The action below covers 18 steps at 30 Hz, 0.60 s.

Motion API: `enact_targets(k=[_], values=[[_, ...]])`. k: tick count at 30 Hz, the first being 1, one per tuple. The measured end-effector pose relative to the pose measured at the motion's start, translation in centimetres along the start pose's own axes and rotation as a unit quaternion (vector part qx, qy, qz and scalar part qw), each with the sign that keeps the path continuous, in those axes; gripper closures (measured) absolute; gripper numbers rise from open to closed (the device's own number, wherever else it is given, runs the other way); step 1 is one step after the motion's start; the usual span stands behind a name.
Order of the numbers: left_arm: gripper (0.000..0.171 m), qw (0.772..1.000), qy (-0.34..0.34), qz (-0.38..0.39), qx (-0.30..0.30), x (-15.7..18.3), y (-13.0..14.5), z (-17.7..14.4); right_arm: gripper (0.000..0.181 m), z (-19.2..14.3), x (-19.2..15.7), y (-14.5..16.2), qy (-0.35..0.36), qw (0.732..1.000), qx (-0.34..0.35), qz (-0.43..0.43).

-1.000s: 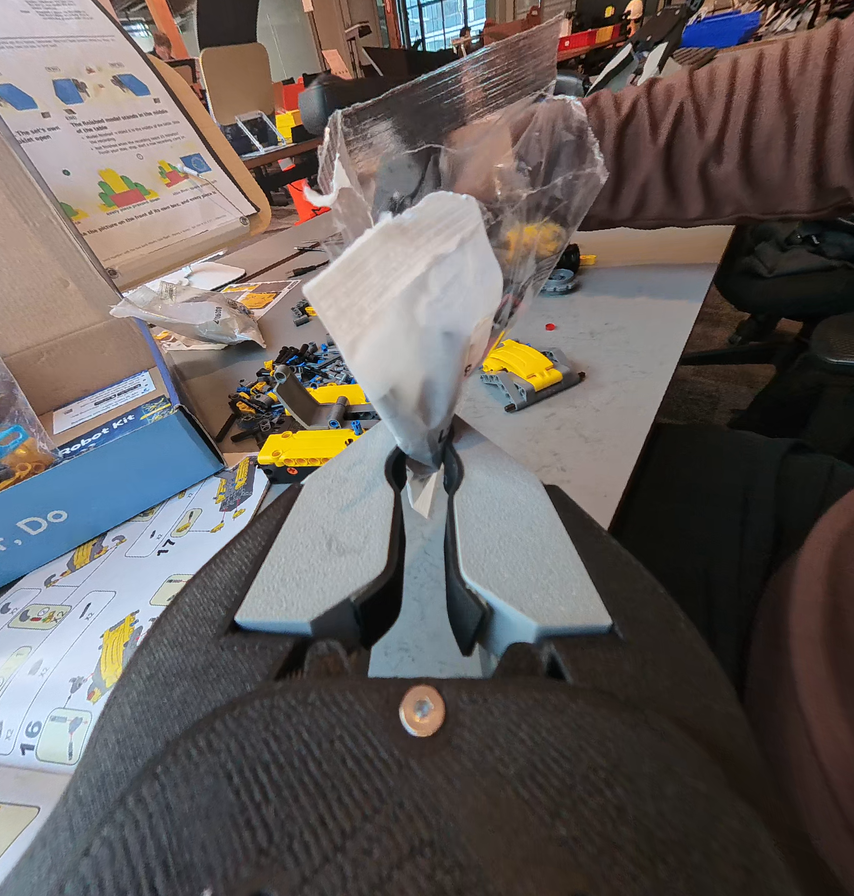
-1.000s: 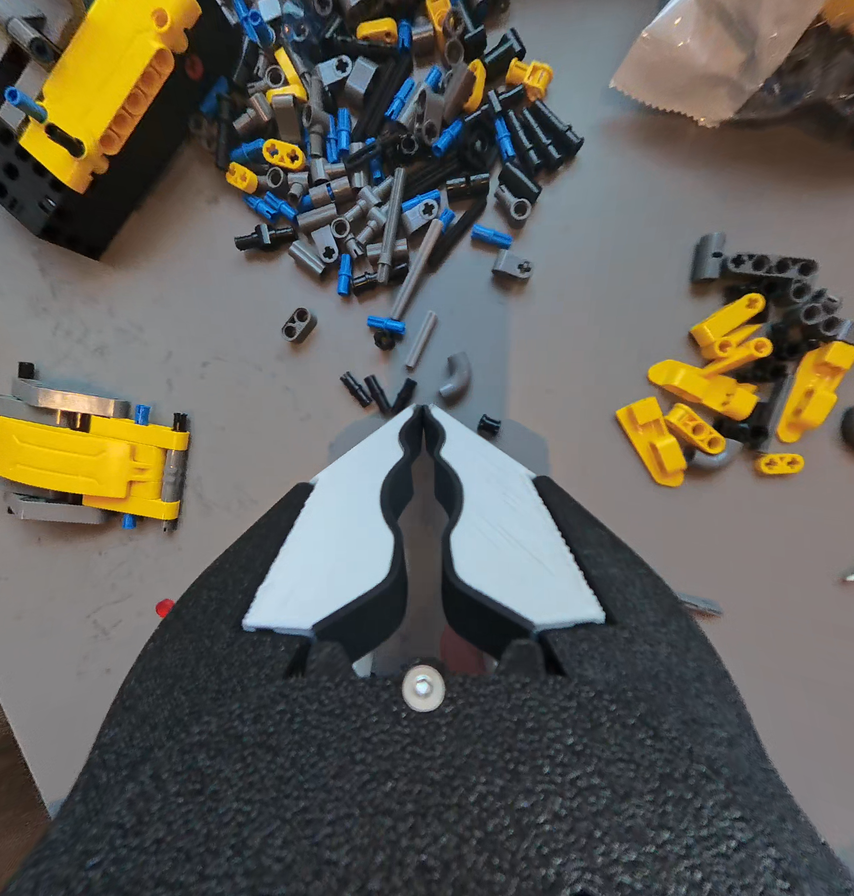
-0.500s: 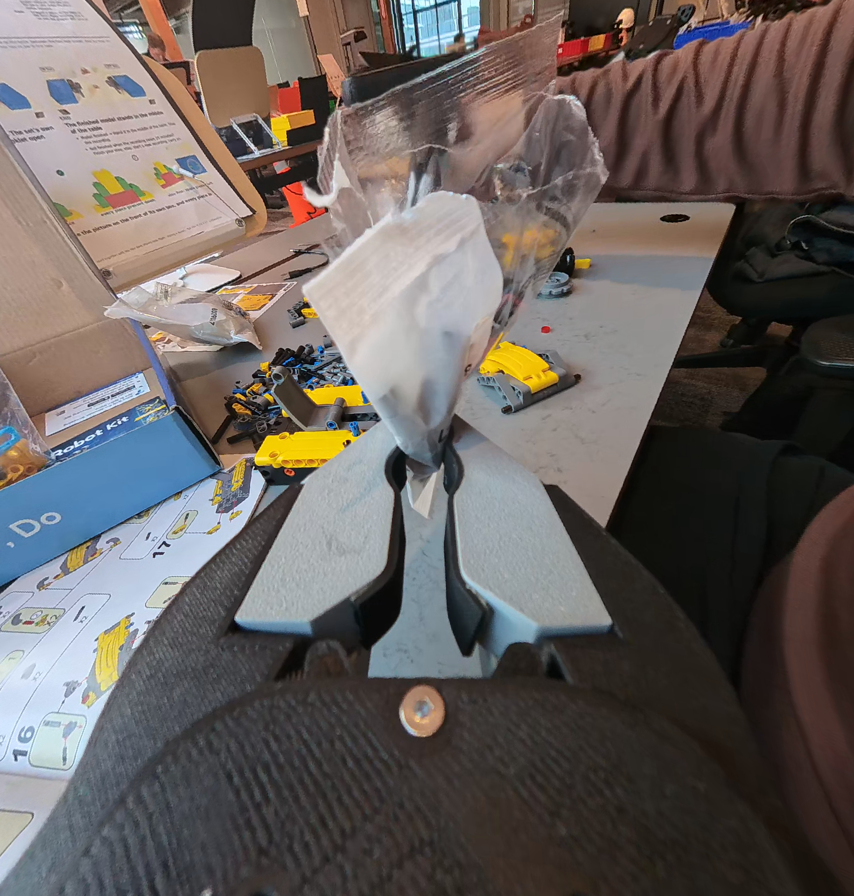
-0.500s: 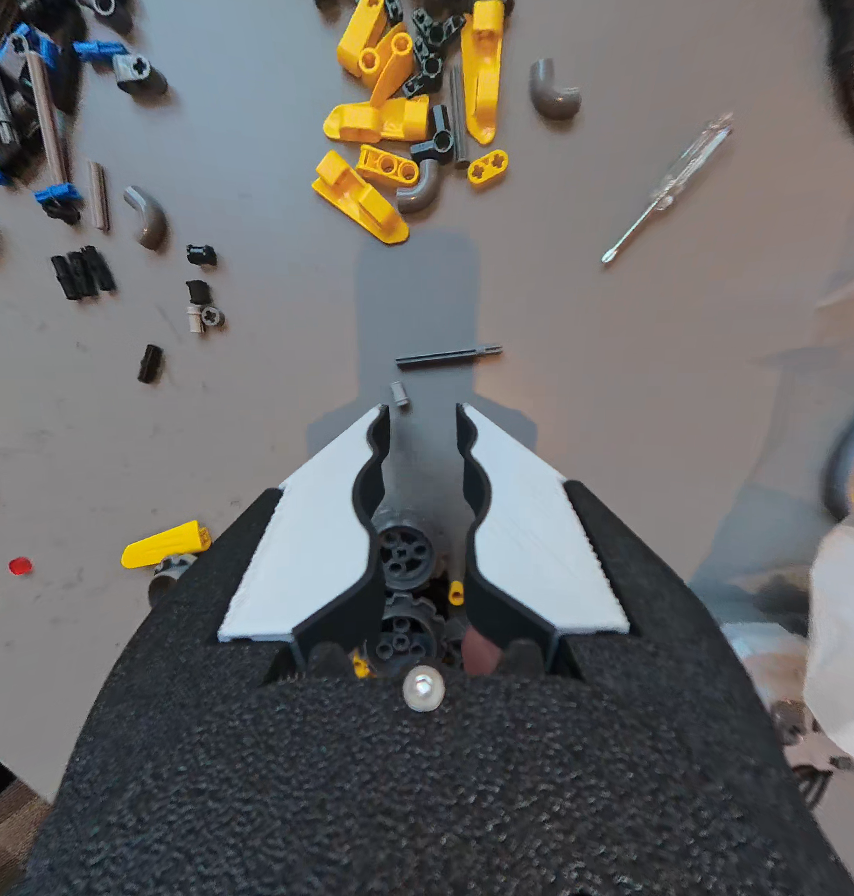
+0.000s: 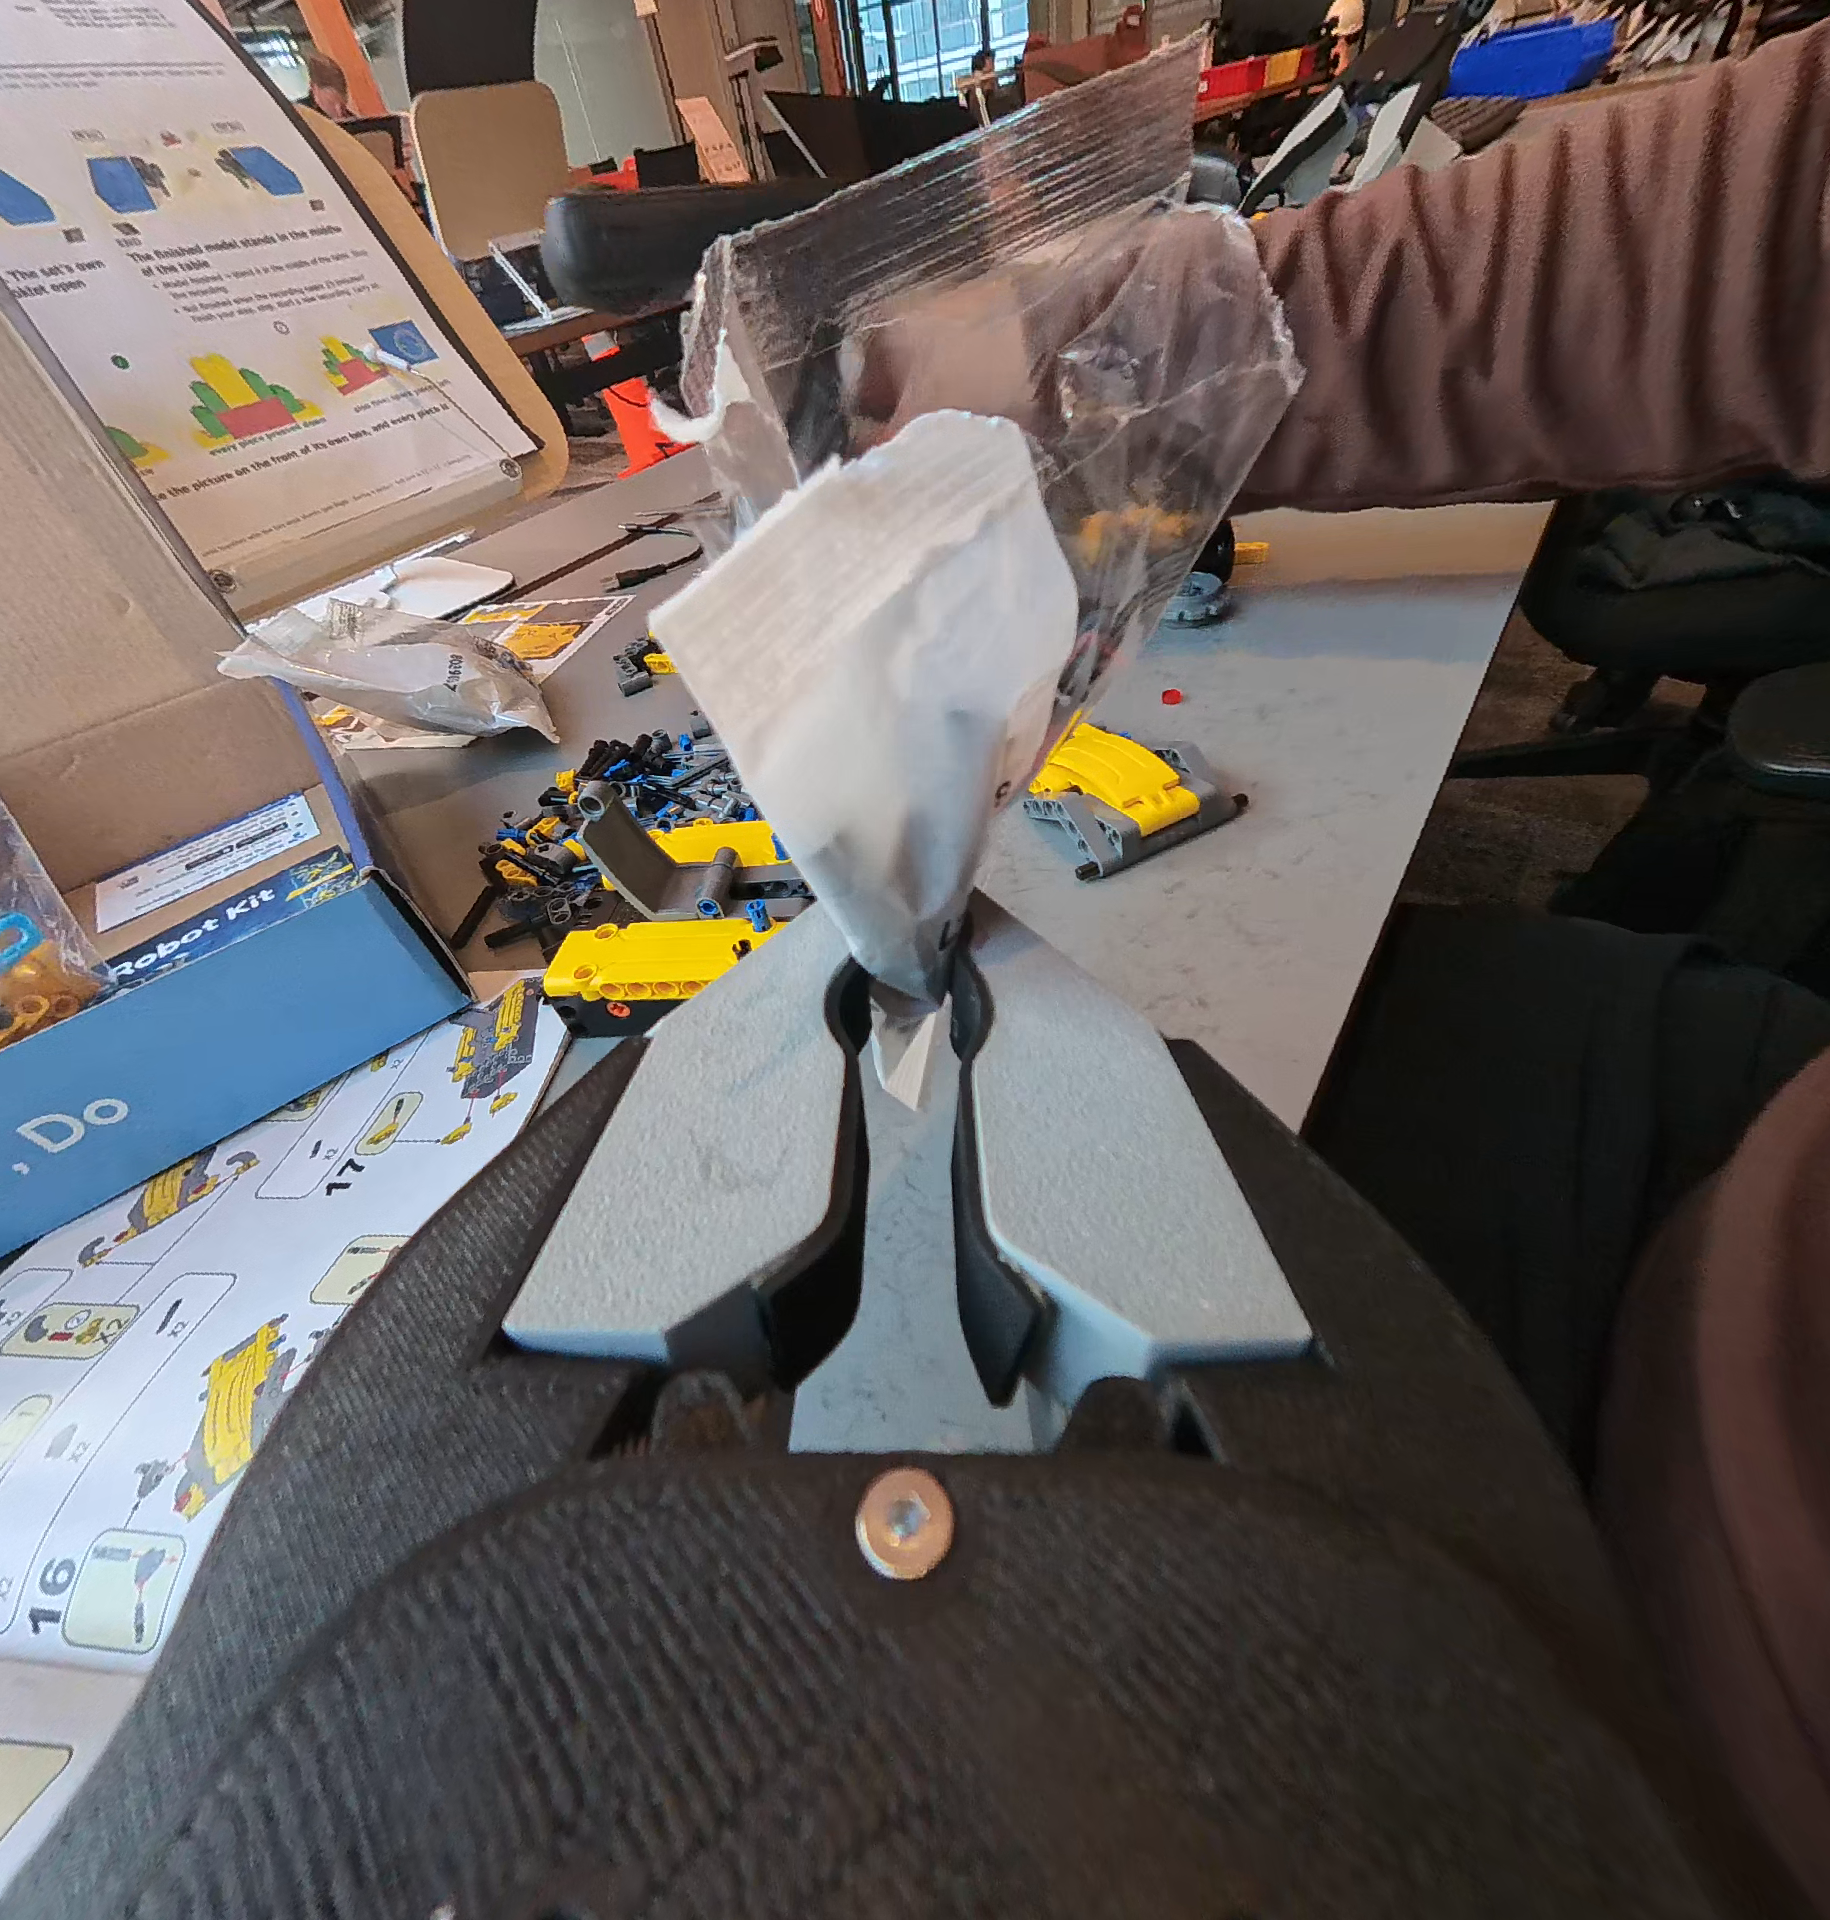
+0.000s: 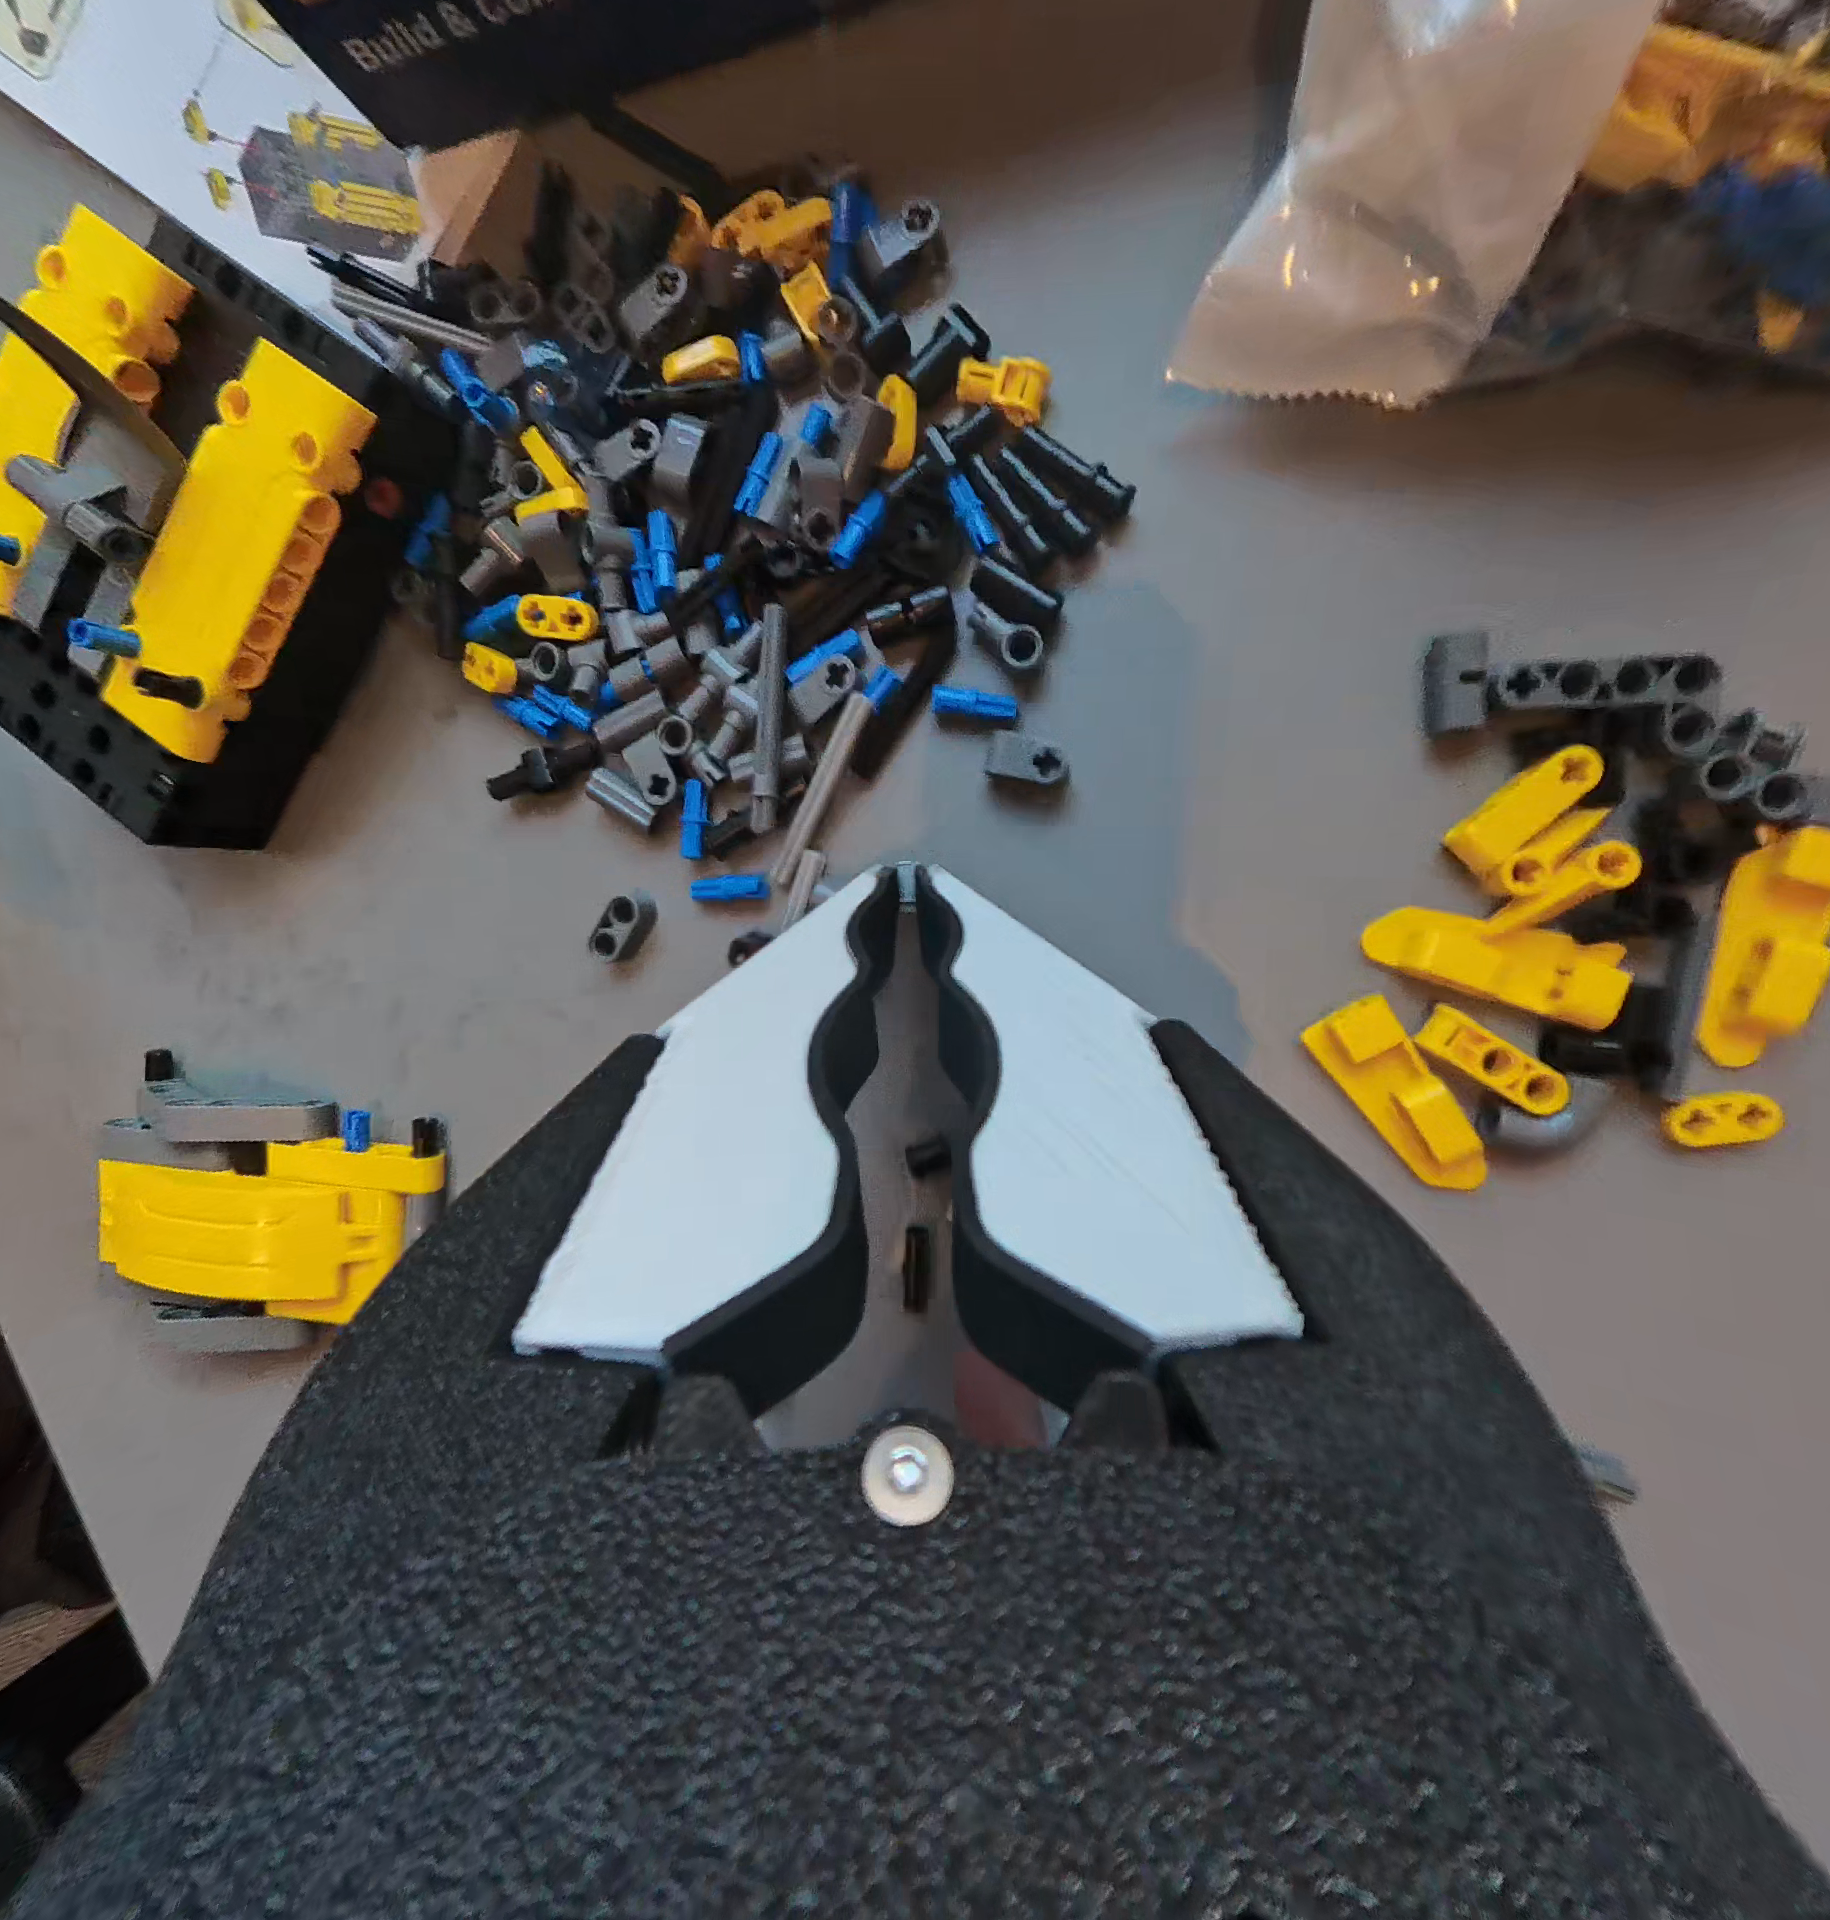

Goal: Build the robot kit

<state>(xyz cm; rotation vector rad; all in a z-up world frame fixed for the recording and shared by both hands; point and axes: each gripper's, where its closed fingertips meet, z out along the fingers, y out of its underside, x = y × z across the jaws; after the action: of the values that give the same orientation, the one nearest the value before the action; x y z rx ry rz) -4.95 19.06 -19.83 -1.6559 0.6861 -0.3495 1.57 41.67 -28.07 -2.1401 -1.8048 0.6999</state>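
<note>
My left gripper (image 5: 911, 961) is shut on the bottom corner of a clear and white plastic bag (image 5: 890, 665) and holds it upright above the grey table (image 5: 1306, 748). A few small parts show through the bag's clear top. My right gripper (image 6: 903, 883) points down at the table and is shut on a small grey piece (image 6: 904, 891) at its tips. It hovers just below a pile of small blue, black and grey parts (image 6: 745, 540). Two small black pins (image 6: 916, 1257) lie on the table under its fingers.
A yellow and black block assembly (image 6: 163, 540) lies left of the pile, with a yellow and grey sub-assembly (image 6: 256, 1216) nearer. Loose yellow parts (image 6: 1513, 956) lie right, a filled bag (image 6: 1462, 208) behind. A blue box (image 5: 194, 1039), an instruction booklet (image 5: 163, 1403) and a sleeve (image 5: 1565, 291) show. The gap from one gripper's tips to the other's is roughly 25 cm.
My right gripper swung right and opened over a small grey piece, then shut on it and came back beside the pile. My left gripper has kept hold of the bag.
</note>
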Motion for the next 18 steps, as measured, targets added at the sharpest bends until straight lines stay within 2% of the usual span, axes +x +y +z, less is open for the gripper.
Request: enact_targets(k=[2, 4, 6, 9, 11, 14, 18], values=[[0.165, 1.000, 0.000, -0.001, 0.004, 0.0, -0.1, -0.1, 0.178, -1.3, 0.1, -0.8, 0.013, 1.000, 0.012, -0.009], [0.165, 1.000, 0.000, -0.002, 0.007, 0.0, -0.2, -0.1, 0.171, -3.9, 1.5, -1.0, 0.030, 0.999, 0.038, 0.009], [0.165, 1.000, 0.002, -0.002, 0.005, 0.0, -0.1, -0.1, 0.161, -6.4, 4.6, 0.8, 0.074, 0.995, 0.031, 0.052], [0.165, 1.000, 0.004, 0.002, 0.005, 0.1, -0.1, -0.1, 0.150, -8.5, 9.1, 5.2, 0.134, 0.981, 0.001, 0.139], [0.165, 1.000, 0.005, 0.002, 0.003, 0.1, -0.1, 0.0, 0.150, -8.5, 10.4, 7.2, 0.137, 0.975, -0.005, 0.175], [0.165, 1.000, 0.005, 0.000, 0.002, 0.1, 0.0, 0.0, 0.151, -7.3, 11.1, 8.2, 0.121, 0.972, 0.007, 0.200], [0.165, 1.000, 0.000, 0.004, -0.002, 0.1, 0.0, 0.2, 0.178, -5.6, 10.3, 7.0, 0.074, 0.973, 0.038, 0.215]])
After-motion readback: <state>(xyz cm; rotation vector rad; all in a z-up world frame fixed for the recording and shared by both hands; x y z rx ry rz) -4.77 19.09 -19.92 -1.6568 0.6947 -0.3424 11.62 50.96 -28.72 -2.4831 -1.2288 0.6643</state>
